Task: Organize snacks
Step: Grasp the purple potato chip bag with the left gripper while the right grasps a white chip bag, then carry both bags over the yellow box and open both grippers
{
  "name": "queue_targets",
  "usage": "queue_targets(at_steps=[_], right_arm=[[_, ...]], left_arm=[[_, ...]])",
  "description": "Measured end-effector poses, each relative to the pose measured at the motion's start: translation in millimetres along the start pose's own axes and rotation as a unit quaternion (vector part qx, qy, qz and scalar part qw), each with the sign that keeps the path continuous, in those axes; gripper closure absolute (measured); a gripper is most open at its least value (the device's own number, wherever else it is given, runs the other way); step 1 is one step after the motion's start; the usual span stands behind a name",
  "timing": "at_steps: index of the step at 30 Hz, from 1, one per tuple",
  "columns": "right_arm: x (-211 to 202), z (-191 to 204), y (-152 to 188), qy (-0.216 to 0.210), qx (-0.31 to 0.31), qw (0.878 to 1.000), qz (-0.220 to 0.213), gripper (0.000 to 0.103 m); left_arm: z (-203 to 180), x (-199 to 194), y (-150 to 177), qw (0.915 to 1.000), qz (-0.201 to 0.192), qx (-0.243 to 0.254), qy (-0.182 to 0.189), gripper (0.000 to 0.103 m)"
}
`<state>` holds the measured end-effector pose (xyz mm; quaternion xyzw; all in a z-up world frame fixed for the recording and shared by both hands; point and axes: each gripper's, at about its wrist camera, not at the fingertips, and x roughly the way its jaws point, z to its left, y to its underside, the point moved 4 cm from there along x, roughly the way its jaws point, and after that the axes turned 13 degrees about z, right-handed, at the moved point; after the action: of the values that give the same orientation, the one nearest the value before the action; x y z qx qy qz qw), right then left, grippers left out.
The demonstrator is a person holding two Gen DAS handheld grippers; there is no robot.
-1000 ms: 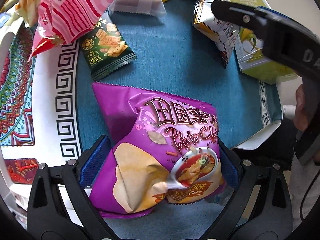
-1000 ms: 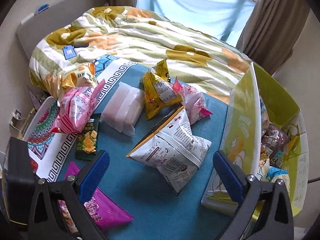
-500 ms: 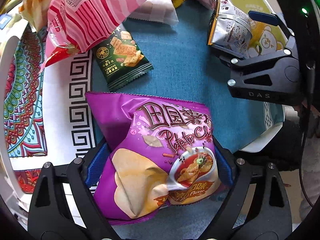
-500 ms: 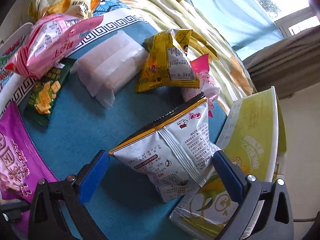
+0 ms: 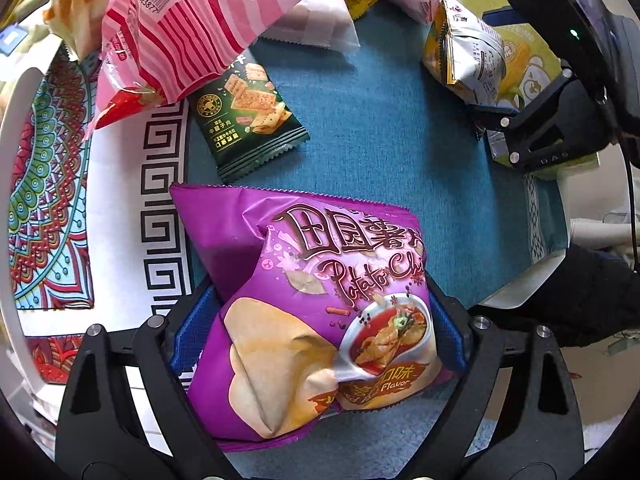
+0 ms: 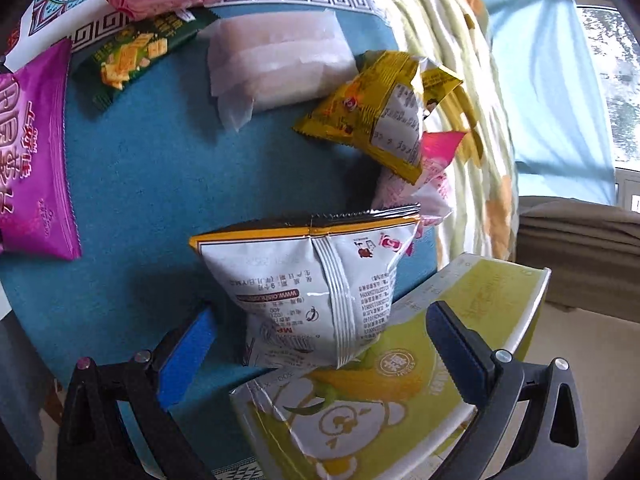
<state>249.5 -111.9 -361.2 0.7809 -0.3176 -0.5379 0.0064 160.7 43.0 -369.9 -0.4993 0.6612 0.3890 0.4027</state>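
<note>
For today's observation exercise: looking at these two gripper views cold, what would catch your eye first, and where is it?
The big purple potato chip bag dominates the left wrist view, wedged between the left gripper and its blue pads on the teal cloth. In the right wrist view, a white and orange snack bag sits between the open fingers of the right gripper, partly overlapping the yellow-green carton. Other packets lie scattered behind, notably a pink striped bag.
</note>
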Motion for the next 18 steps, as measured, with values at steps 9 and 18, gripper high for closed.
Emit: queue_targets(at_steps=[9, 18], right_arm=[[24, -19, -16, -0.087, -0.009, 0.996, 0.024, 0.017], [24, -11, -17, -0.093, 0.003, 0.996, 0.012, 0.033]], left_arm=[[-4, 0, 5, 0.9999, -0.008, -0.006, -0.001, 0.018], [-6, -10, 11, 0.9997, -0.018, -0.008, -0.014, 0.025]])
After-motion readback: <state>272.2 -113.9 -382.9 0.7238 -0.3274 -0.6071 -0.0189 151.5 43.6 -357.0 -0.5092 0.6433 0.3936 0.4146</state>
